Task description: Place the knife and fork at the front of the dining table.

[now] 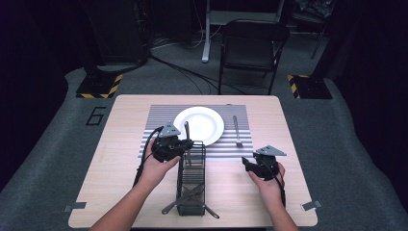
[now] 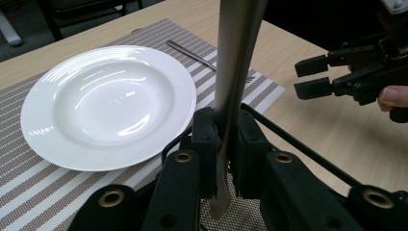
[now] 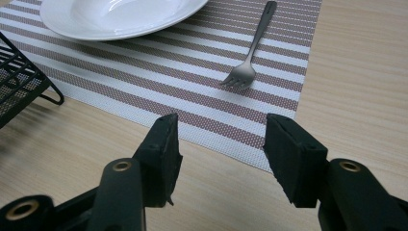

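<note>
Held item: knife (image 2: pixel 231 82), upright, clamped between the pads of the left gripper (image 1: pixel 185 144), above the far end of the black wire caddy (image 1: pixel 191 185).
Landmark: white plate (image 1: pixel 204 126), centred on the striped placemat (image 1: pixel 159 120).
Left of plate, just beside its rim: left gripper with knife.
Right of plate, apart from it, on the placemat: fork (image 1: pixel 237 131), tines toward the near edge.
Near side of plate: wire caddy, with more cutlery (image 1: pixel 175 204) sticking out at its near end.
Right and nearer than plate, off the placemat: right gripper (image 3: pixel 219 154), jaws parted, nothing between them, above bare table (image 1: pixel 120 144).
Beyond plate, off the table: folding chair (image 1: pixel 252 45).
</note>
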{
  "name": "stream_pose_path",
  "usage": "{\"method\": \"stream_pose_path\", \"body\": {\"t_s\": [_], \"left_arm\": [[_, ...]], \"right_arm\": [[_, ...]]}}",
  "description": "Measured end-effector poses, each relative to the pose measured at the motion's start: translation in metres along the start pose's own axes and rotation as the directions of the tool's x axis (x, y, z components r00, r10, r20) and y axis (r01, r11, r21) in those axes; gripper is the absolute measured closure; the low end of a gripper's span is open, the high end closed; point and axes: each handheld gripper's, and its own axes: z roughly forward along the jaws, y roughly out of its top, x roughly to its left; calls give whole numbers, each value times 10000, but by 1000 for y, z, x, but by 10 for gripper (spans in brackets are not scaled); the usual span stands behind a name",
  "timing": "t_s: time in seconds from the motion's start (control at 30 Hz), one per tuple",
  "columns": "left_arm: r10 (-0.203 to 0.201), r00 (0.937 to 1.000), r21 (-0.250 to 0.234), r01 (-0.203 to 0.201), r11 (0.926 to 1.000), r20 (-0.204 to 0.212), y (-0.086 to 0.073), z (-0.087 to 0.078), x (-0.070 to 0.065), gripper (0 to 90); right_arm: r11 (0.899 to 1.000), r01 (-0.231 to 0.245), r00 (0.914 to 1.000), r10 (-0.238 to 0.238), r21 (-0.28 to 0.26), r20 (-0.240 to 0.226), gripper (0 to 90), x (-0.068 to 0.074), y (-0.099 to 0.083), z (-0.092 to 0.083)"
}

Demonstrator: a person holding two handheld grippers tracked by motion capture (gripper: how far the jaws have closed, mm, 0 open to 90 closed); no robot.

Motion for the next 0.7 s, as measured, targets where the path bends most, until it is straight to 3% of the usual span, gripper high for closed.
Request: {"method": "stream_pose_path", "body": {"t_s": [0.27,0.7], "left_arm": [[14,10000,-74,-15,10000,-17,12,-11,-1,815],[113,9999,203,-112,9997,-10,32,-28,-7,816]], "right_arm": [[10000,-26,10000,26,28,-7,460,0,0,0],[10000,-73,10000,73,49,-17,460,0,-1,1]]}}
